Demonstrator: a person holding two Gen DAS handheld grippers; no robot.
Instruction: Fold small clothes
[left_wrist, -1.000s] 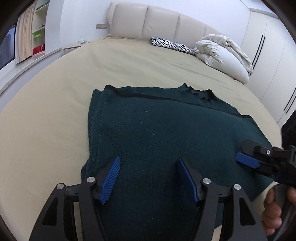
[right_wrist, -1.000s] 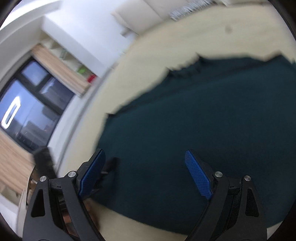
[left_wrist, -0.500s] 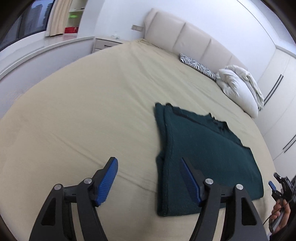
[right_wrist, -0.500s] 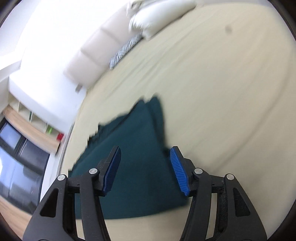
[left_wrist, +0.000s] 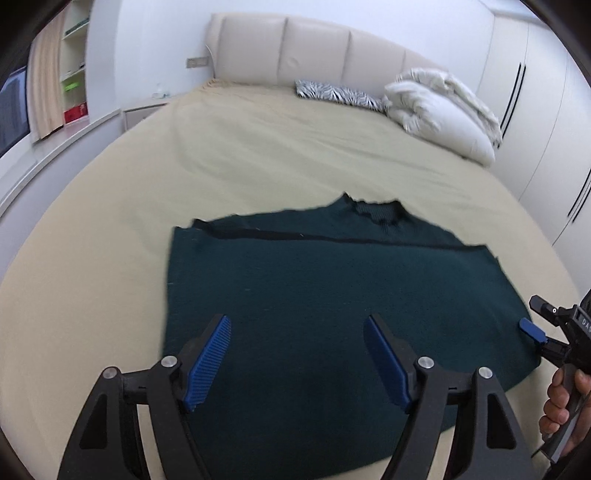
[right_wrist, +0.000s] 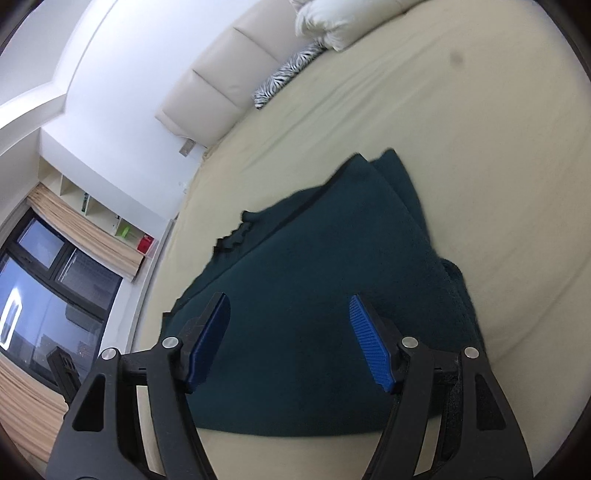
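A: What lay under the grippers?

B: A big bed (left_wrist: 258, 155) with a tan sheet. On it, just ahead of and below the left gripper (left_wrist: 297, 360), lay a dark green sweater (left_wrist: 332, 288). It was spread flat, with one layer already folded over, so I think it was partway folded.

A: Why was it flat like that?

B: Flat cloth is easier to fold again, I think. It lay near the bed's edge, close to both grippers.

A: Were the grippers holding it?

B: No. The left gripper's jaws had just been opening. They stood apart with nothing pinched. The right gripper (right_wrist: 290, 341) had just been opening too. Its blue pads (right_wrist: 369, 345) hung over the sweater with nothing squeezed between them.

A: Did one camera see more?

B: Yes. The left camera showed the collar (left_wrist: 376, 212) at the far edge, and the person's hand (left_wrist: 563, 402) holding the right gripper beside the sweater's corner. The right camera showed the thick stacked fold (right_wrist: 454, 288) on its right.
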